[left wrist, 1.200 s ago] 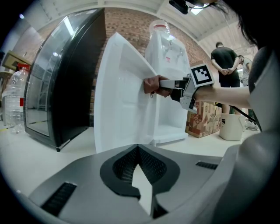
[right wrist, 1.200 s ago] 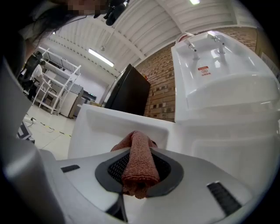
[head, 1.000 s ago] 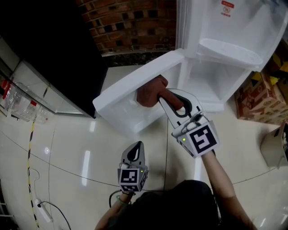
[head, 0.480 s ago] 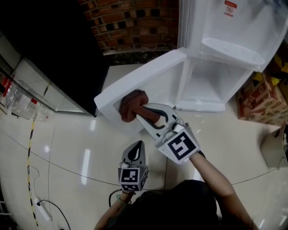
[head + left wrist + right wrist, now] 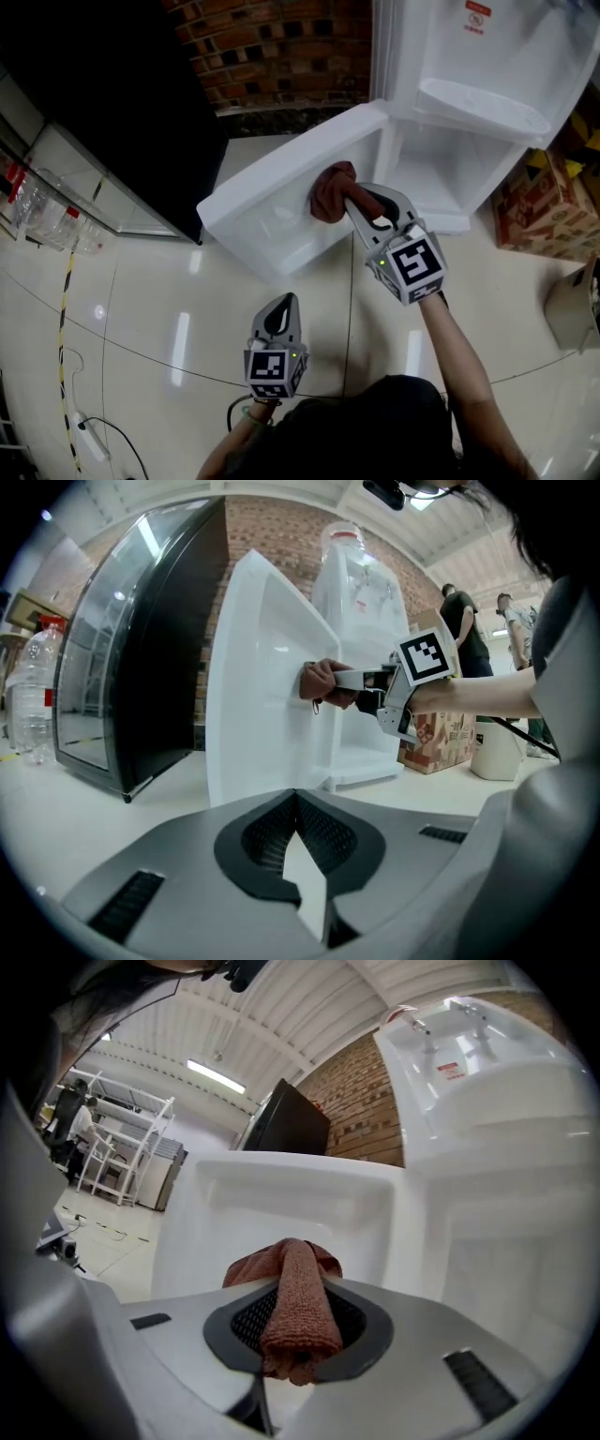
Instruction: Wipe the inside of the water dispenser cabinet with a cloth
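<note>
Cloth: a reddish-brown cloth (image 5: 330, 192), bunched at its front end, pressed against the inner face of the open cabinet door, on the part nearer the hinge.
Right gripper: the right gripper (image 5: 352, 200) has its jaws clamped on the cloth; a rolled strip of it runs back between them and the bunched end sticks out ahead of the tips.
Cabinet door: the white cabinet door (image 5: 272, 202) stands swung wide open, its recessed inner side facing the person.
Water dispenser: the white water dispenser (image 5: 487, 66) stands upright beside the door, and its lower cabinet (image 5: 441, 178) is open.
Left gripper: the left gripper (image 5: 279, 323) is held low and well apart from the door, jaws closed together with nothing between them.
Surroundings: glossy tiled floor (image 5: 141, 319); a dark glass-fronted case (image 5: 103, 103) left of the door; a brick wall (image 5: 272, 52) behind; a cardboard box (image 5: 544, 206) right of the dispenser; clear plastic bottles (image 5: 37, 220) at the far left.
</note>
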Demonstrator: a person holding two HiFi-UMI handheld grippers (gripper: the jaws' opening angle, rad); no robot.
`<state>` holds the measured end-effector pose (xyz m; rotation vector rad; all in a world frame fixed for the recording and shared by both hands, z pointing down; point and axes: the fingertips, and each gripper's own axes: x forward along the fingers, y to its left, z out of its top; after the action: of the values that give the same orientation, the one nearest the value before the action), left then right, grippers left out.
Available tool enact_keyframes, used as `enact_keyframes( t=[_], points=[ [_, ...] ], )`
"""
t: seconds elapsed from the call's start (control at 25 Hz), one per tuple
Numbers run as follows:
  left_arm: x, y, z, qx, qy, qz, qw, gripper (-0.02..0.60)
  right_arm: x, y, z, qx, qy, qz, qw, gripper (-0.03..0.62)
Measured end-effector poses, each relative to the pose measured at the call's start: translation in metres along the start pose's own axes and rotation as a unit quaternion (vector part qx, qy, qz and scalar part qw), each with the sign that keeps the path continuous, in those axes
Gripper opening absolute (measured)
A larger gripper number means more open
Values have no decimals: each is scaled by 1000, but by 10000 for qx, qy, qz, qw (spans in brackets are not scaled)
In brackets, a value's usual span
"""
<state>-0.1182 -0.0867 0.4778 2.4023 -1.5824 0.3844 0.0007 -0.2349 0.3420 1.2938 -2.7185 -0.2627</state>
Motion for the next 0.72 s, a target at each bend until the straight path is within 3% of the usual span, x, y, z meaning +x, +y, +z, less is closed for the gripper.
enact_keyframes(
  t=[0.16, 0.36, 0.6, 0.72],
  points=[
    [-1, -1, 1, 12, 4, -21, 10000, -23, -12, -42, -16, 125, 174, -470, 9987, 83],
    [-1, -1, 0, 23, 15, -11, 10000, -23, -15, -35, -11, 18, 132, -337, 9993, 82],
    [-1, -2, -6, 37, 90, -24, 10000, -23, -27, 66, 20, -32, -418, 802, 9959, 83],
    [-1, -2, -9, 29, 105, -23, 9999, -23, -33, 116, 17, -21, -308, 1364, 9902, 83]
  ],
)
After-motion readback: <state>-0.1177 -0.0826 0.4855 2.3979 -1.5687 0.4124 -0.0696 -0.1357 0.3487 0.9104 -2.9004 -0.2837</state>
